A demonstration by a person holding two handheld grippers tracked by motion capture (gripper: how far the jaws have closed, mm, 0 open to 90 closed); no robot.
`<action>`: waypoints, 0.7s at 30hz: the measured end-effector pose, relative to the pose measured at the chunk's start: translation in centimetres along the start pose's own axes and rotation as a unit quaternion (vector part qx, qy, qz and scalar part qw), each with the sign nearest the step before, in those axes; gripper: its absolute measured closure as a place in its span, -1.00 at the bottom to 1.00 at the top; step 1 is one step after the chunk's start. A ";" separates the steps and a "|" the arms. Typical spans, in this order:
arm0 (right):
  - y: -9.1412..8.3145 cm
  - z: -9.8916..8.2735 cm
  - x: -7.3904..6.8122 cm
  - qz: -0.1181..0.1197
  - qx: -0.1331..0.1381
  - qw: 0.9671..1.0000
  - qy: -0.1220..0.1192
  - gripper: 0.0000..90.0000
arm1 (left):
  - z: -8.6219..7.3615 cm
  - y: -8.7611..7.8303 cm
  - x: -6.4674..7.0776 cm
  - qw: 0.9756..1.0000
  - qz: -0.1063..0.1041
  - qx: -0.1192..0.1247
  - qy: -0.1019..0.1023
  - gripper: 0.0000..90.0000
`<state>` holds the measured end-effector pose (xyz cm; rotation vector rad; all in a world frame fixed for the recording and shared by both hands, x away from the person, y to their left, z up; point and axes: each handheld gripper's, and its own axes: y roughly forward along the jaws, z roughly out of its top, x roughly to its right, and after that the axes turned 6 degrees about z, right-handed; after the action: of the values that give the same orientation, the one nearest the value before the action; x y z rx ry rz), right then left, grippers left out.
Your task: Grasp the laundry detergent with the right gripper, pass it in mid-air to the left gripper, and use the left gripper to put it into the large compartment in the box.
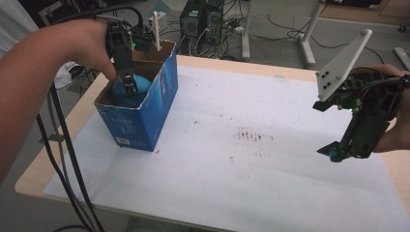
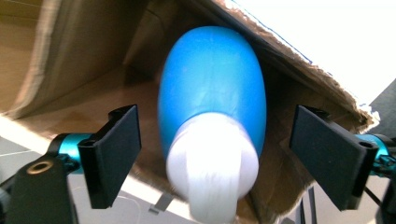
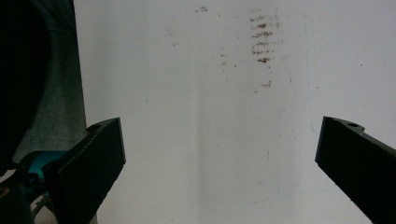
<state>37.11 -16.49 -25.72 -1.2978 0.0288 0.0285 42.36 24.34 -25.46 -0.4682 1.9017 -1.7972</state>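
- Since the blue bottle [image 2: 212, 88] lies inside the blue cardboard box [image 1: 159, 96] straight below our left gripper [image 1: 129, 87], we read that drop into the box as the relation the next move turns on.
- We see the bottle's long axis running along the gripper's line of sight, white cap [image 2: 212, 163] toward us and blue body pointing deeper into the box.
- We hold the left gripper pointing down into the box mouth, near the table's [image 1: 270, 70] far left corner; its jaws stand parted, one on each side of the cap and clear of it, so we grip nothing.
- We judge the bottle to be resting in the box on its own, so lifting the left gripper straight out, clear of the torn cardboard rim, seems to us the next call.
- Our left hand [image 1: 82, 46] is plainly the nearer one; the right gripper [image 1: 338, 152] hovers well apart, by the table's right edge.
- We keep the right gripper tilted down over the white sheet [image 3: 210, 140], jaws wide apart with nothing between them.
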 end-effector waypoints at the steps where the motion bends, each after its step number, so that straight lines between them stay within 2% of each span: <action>1: 0.0 -0.1 0.0 0.001 0.000 1.000 0.000 -0.98 | 0.0 -0.3 0.0 1.000 0.002 0.001 0.000 -0.67; 8: -0.2 -0.3 0.2 0.005 -0.002 1.000 0.004 -0.98 | 0.2 -2.5 0.2 1.000 0.012 0.007 0.004 -0.75; 9: -0.3 -0.3 0.2 0.006 -0.002 1.000 0.005 -0.98 | 0.4 -3.4 0.5 1.000 0.015 0.012 0.006 -0.77; 17: -1.0 -0.5 0.2 0.008 -0.007 1.000 0.006 -0.98 | 1.6 -6.4 2.2 0.998 0.022 0.023 0.046 -0.82; 20: -1.2 -0.5 0.3 0.007 -0.007 1.000 0.005 -0.98 | 1.9 -7.0 2.7 0.998 0.026 0.024 0.055 -0.82; 21: -1.4 -0.7 0.2 0.009 -0.010 1.000 0.010 -0.98 | 2.2 -7.5 3.1 0.997 0.025 0.028 0.065 -0.82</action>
<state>37.35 -17.52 -24.57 -1.3174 0.0586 0.0316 40.44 20.16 -18.39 -0.2883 1.9251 -1.8830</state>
